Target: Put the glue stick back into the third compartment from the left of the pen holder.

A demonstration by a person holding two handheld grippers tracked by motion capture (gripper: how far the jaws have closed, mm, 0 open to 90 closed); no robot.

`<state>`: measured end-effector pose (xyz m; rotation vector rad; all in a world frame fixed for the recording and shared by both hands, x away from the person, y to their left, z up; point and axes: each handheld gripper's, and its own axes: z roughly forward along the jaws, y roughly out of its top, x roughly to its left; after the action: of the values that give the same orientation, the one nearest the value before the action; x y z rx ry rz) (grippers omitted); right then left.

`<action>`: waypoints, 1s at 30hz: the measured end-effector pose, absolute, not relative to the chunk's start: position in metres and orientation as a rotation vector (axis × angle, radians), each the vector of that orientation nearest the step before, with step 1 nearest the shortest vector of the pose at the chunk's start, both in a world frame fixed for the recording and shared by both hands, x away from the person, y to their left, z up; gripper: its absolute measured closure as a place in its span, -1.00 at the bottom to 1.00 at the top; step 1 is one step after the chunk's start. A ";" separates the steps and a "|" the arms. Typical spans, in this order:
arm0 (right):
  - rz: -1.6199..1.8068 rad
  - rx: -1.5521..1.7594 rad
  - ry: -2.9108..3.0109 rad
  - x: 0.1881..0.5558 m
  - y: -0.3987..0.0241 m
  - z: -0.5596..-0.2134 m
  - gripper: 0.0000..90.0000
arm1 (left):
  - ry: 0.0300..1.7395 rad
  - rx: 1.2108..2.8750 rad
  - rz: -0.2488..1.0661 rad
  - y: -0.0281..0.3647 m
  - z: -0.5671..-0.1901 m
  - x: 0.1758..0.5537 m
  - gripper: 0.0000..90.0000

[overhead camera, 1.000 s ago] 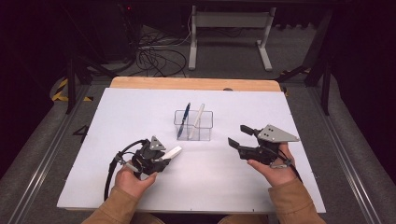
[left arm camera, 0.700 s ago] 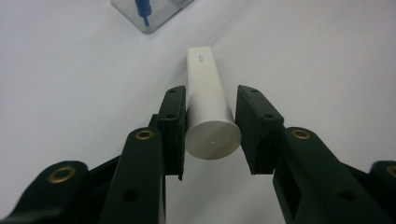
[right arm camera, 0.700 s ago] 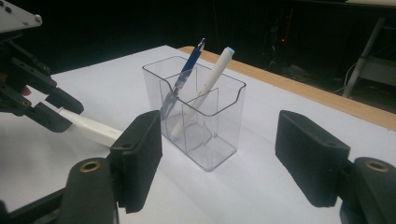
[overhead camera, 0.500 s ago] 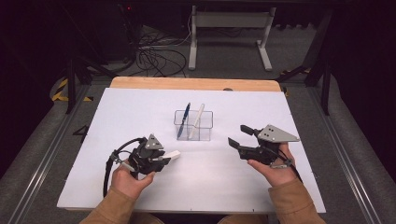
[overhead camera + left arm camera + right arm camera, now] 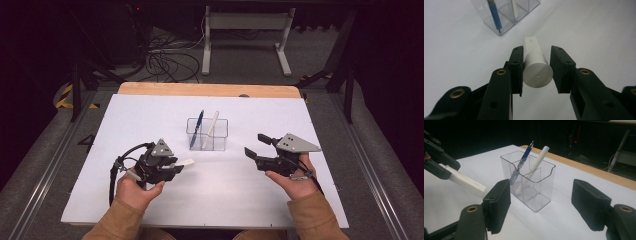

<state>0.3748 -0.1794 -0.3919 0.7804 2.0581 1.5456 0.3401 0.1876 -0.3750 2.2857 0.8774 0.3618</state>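
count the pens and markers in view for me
3. A blue pen and a white pen stand tilted in the clear holder; a white marker sits in the left tool.

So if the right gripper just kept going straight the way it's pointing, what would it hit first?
Most likely the clear organizer: it sits dead ahead between the open right gripper jaws, with bare table before it, though the depth is hard to judge.

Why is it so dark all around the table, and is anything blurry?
High view: light falls on the white table, the floor behind stays dark. Left gripper view: the white marker is sharp, the clear holder soft. Right gripper view: the near fingers look blurred, the holder crisp.
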 end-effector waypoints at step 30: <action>1.542 0.782 2.056 0.373 -0.181 -0.391 -0.28 | 0.796 2.260 0.326 0.182 -0.338 0.348 0.45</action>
<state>0.3734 -0.1808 -0.3908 0.7817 2.0558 1.5415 0.3475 0.1819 -0.3379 2.2602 0.7957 0.3265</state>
